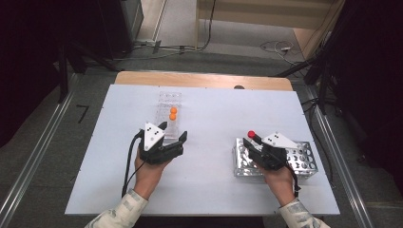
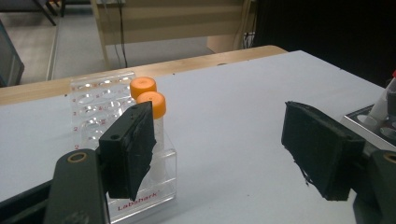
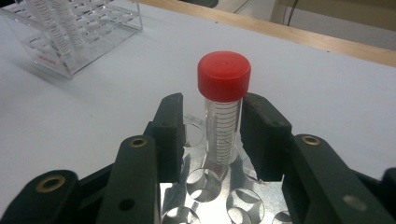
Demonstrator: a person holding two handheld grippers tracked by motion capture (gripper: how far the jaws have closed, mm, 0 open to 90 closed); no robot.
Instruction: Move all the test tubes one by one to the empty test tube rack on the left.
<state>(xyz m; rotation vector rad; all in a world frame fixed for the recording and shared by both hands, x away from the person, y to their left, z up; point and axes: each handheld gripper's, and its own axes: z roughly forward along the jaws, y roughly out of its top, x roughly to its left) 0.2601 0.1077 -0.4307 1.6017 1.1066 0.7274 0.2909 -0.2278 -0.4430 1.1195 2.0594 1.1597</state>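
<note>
The red-capped tube [image 3: 223, 112] stands in the metal rack [image 1: 304, 164] on the desk, between the right gripper [image 3: 212, 133]'s narrowed jaws; contact cannot be told. It should be gripped squarely below the cap and lifted straight up. The left gripper [image 2: 219, 149] is held wide open, empty, beside the clear rack [image 2: 140, 186].

white table [image 1: 209, 190] with clear tube rack [image 1: 168, 116] and metal rack [image 1: 304, 161]

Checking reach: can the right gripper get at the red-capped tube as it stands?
Probably yes: the right gripper has the red-capped tube upright between its jaws in the metal rack, with small gaps either side and nothing blocking.
</note>
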